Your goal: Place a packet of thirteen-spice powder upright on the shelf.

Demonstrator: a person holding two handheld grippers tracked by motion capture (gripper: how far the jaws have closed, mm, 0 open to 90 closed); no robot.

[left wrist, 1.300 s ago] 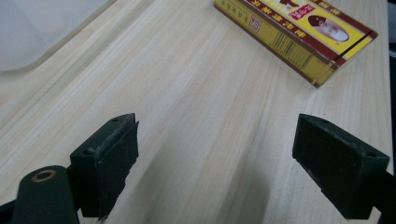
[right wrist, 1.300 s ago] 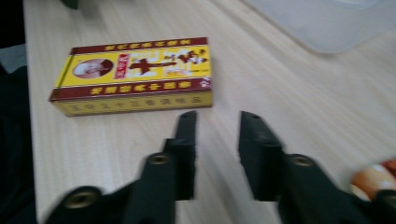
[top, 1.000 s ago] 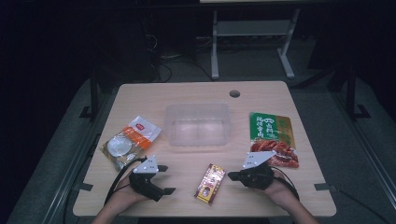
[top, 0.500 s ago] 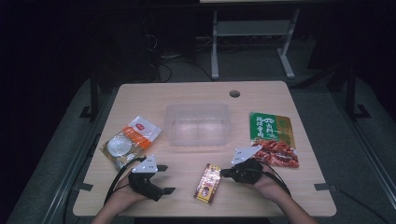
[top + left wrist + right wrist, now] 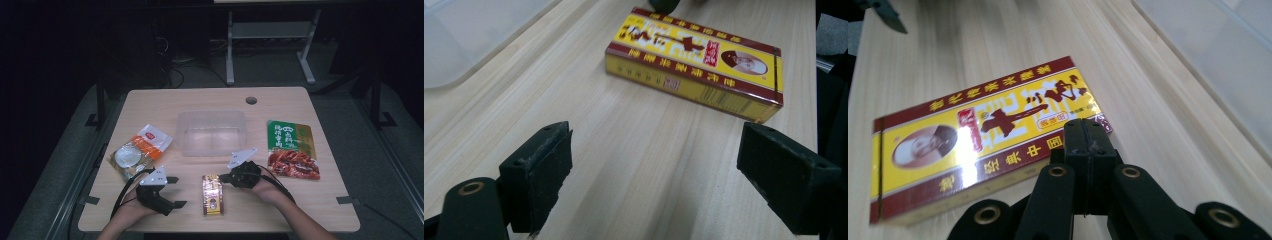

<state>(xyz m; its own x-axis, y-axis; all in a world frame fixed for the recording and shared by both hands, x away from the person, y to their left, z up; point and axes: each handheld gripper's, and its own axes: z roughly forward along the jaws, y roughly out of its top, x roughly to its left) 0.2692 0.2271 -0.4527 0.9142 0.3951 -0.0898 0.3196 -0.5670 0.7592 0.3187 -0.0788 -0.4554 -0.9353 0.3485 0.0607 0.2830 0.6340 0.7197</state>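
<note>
High view: R gripper [image 5: 224,176] by box [image 5: 212,194]

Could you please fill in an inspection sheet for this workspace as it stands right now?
Surface: wooden table, round hole at far edge.
Job's things: yellow box lying flat; clear tub empty.
Clutter: orange packet left, green packet right.
Grippers: left gripper open, beside the box; right gripper shut, tips at the box's edge.
Cables: black, trailing from each gripper.
Surroundings: dark floor, a metal frame behind.
</note>
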